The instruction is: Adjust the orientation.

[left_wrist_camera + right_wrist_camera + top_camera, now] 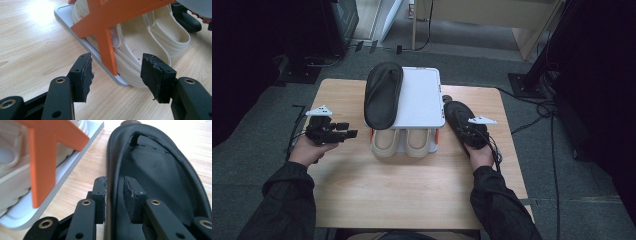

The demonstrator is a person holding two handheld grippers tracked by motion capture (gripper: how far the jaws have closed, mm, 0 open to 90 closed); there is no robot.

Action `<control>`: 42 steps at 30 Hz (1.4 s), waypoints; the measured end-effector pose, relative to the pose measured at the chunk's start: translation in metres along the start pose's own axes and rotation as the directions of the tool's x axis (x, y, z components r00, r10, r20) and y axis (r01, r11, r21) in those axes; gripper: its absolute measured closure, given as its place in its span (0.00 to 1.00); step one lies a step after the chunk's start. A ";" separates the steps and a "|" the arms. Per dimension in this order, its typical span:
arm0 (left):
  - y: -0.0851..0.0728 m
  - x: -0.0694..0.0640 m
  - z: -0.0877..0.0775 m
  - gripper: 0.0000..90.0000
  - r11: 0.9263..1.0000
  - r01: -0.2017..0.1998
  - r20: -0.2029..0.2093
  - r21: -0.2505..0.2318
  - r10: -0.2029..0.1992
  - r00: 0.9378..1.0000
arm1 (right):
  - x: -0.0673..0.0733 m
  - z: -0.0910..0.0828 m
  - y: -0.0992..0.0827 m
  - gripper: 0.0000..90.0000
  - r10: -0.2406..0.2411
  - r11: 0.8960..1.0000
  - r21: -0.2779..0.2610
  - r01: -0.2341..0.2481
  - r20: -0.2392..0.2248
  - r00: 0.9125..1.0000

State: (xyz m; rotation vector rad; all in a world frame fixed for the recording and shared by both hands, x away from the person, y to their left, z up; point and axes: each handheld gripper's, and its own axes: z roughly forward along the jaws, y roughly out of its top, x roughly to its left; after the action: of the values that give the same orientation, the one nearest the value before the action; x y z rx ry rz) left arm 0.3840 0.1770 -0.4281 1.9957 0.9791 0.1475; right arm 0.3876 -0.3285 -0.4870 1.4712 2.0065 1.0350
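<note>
Now | right gripper (pixel 113 195) loosely straddles black fabric slipper's (pixel 160 170) rim | left gripper (pixel 116 75) open, empty | risk: slipper slides toward 3 o'clock.

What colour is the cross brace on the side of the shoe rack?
Orange; the brace shows best in the left gripper view.

Wooden table (pixel 412 190) stands on grey carpet (pixel 572 165); black cables (pixel 547 107) trail across dim surroundings.

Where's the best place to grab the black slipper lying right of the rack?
Probably the raised side rim of the black slipper, near its heel, coming in from the person's side. The right tool already straddles that thin edge, one pad inside and one outside.
</note>
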 end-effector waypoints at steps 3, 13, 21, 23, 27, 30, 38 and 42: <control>-0.001 0.000 -0.001 0.47 1.000 0.001 0.000 -0.002 -0.001 1.000 | -0.005 0.006 0.004 0.80 0.013 1.000 -0.001 -0.013 -0.009 1.000; -0.003 0.000 -0.002 0.47 1.000 -0.001 -0.005 0.001 0.001 1.000 | -0.004 0.024 0.013 0.84 0.017 0.999 0.028 -0.016 -0.031 0.999; -0.003 0.000 -0.002 0.47 1.000 -0.003 -0.004 -0.001 0.003 1.000 | -0.003 0.024 0.015 0.90 0.044 0.997 0.058 -0.042 -0.028 0.999; -0.003 0.000 -0.001 0.47 1.000 -0.004 -0.002 0.001 0.004 1.000 | -0.004 0.023 0.017 0.90 0.048 0.997 0.061 -0.047 -0.027 0.998; -0.003 0.000 -0.002 0.47 1.000 -0.006 -0.003 0.007 0.006 1.000 | -0.006 0.019 0.019 0.90 0.068 0.996 0.064 -0.066 -0.026 0.997; -0.003 0.000 -0.001 0.47 1.000 -0.006 -0.002 0.005 0.006 1.000 | -0.006 0.017 0.022 0.90 0.076 0.995 0.071 -0.074 -0.018 0.997; -0.003 0.000 -0.001 0.47 1.000 -0.005 -0.001 0.006 0.005 1.000 | -0.007 0.010 0.027 0.90 0.093 0.994 0.068 -0.091 -0.021 0.995; -0.003 0.000 -0.001 0.47 1.000 -0.003 -0.001 0.003 0.003 1.000 | -0.005 0.002 0.033 0.90 0.086 0.994 0.062 -0.085 -0.017 0.996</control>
State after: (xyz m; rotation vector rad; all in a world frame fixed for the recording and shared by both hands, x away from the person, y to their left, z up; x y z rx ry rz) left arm 0.3822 0.1785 -0.4298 2.0002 0.9771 0.1490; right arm 0.4110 -0.3279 -0.4632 1.5970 2.0207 1.0343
